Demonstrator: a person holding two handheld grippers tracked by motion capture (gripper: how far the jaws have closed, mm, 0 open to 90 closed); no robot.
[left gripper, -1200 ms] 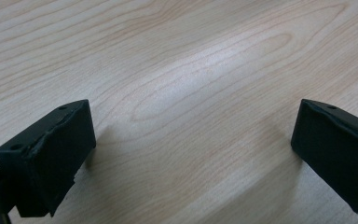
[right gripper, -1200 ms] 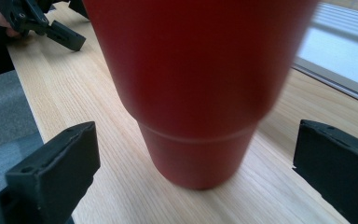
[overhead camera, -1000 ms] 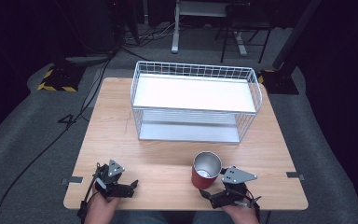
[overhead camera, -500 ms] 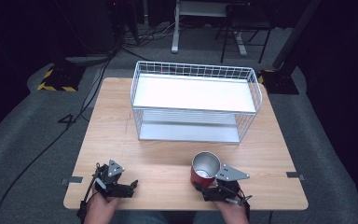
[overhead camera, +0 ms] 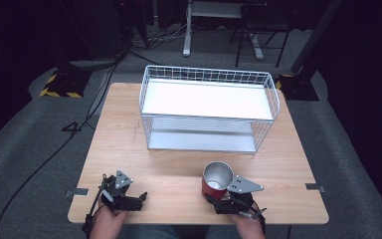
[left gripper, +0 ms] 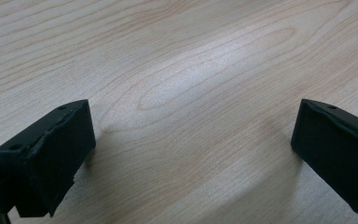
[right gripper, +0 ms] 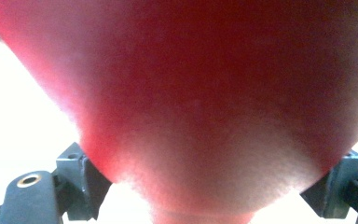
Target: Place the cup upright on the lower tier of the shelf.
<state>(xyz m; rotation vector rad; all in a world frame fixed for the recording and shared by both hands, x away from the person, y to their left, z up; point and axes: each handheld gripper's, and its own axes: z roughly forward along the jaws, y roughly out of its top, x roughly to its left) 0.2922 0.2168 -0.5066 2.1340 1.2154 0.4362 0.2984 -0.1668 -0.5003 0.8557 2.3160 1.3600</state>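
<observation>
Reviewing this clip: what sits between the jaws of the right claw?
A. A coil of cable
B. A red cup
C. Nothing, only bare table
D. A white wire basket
B: the right claw has its jaws against both sides of the red cup; the right gripper view shows the red wall between them.

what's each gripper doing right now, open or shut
left gripper: open, nothing between the jaws, over the bare table.
right gripper: shut on the red cup.
</observation>
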